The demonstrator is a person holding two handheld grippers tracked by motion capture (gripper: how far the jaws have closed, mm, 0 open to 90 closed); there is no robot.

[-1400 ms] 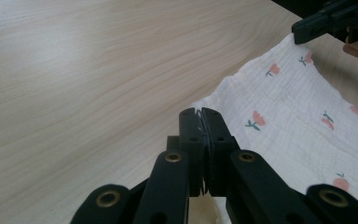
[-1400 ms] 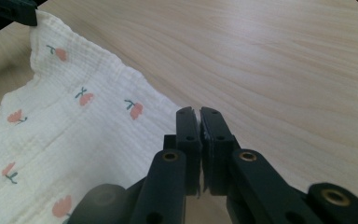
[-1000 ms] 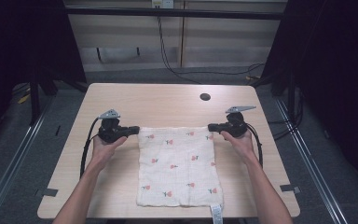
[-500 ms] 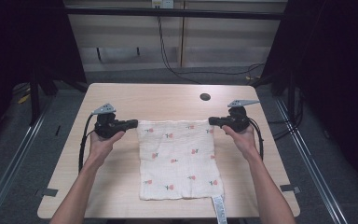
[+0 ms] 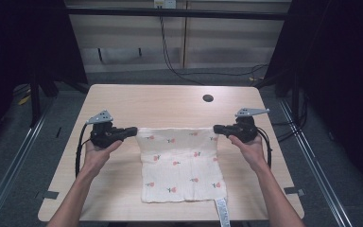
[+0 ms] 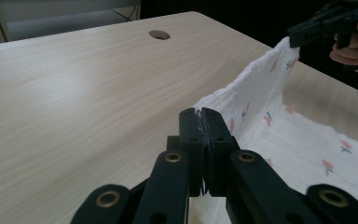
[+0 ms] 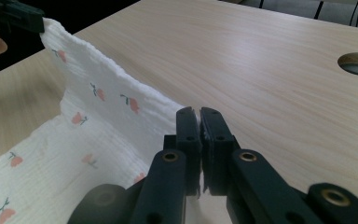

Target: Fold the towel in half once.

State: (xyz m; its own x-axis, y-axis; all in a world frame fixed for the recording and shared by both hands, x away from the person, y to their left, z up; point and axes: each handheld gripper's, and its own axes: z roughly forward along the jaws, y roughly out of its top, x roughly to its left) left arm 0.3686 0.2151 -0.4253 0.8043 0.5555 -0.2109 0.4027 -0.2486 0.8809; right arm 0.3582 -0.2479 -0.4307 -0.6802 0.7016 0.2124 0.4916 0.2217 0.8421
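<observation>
Your left gripper (image 5: 131, 131) and right gripper (image 5: 219, 128) each pinch a far corner of the cloth (image 5: 182, 165), jaws pressed together on it. Compared with a second ago, you have lifted that far edge off the table (image 5: 170, 101); it hangs taut between the grippers while the near half lies flat toward you.

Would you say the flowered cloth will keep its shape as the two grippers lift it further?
Probably not. The cloth looks floppy: its far edge hangs between the left gripper and right gripper while the rest drapes onto the table. It seems thin and light, so it will likely sag and swing.
</observation>
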